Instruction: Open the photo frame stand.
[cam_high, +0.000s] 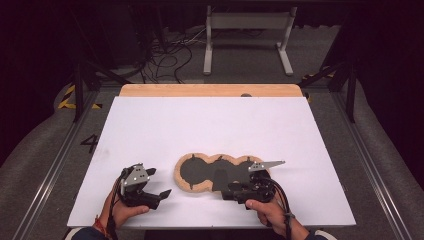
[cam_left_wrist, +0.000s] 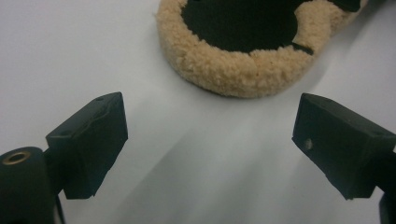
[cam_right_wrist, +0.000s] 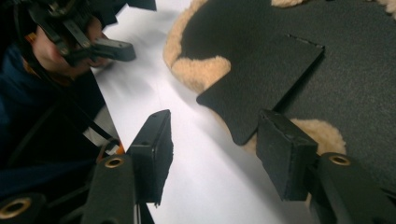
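On white table, one fleece-edged pad, two grippers

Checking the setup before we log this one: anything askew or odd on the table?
One thing: a black flap of the tan fleece-edged black piece lies folded over onto its own dark face, near the right tool, whose jaws stand apart with nothing between them. The left tool is open beside the fleece edge. No spill or damage visible.
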